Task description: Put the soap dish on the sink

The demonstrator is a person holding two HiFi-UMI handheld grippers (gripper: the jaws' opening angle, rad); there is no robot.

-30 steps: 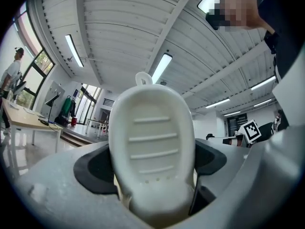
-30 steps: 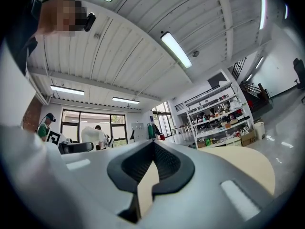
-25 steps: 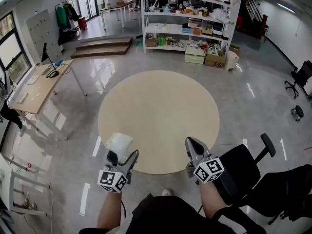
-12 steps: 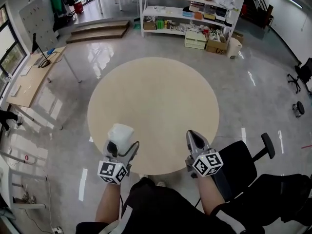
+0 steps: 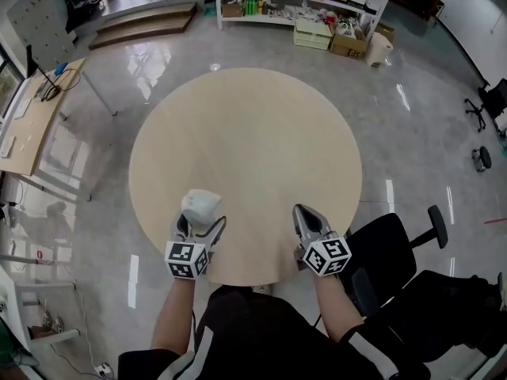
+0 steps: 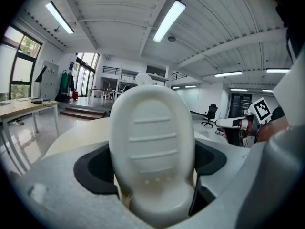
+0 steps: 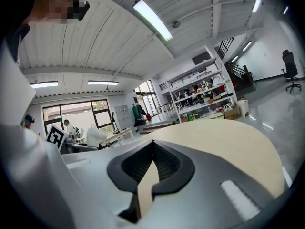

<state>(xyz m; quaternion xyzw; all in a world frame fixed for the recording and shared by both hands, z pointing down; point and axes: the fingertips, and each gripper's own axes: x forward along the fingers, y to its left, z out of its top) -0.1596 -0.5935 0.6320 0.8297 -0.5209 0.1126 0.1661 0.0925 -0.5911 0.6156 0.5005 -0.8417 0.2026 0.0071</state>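
The left gripper [image 5: 199,226] holds the soap dish [image 6: 152,147] in its jaws. The right gripper [image 5: 304,217] is pressed closed, with nothing inside. Both hang over a round table [image 5: 245,133].

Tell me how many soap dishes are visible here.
1. The soap dish is clamped in the left gripper, over the near edge of the round table. No other shows.

Soap dish [image 6: 151,142]: white plastic, smooth, faint sheen, shallow moulded ridges.
Left claw [image 5: 200,225]: matt grey plastic shell; matt black pads [image 6: 93,171].
Right claw [image 7: 150,168]: matt grey plastic shell; black pads, finely ribbed.
Worktop [image 5: 245,141]: pale wood look, smooth, matt.
Floor [image 5: 412,133]: grey, polished, glossy, mirrors the lights.
Chair [image 5: 388,264]: black, matt.
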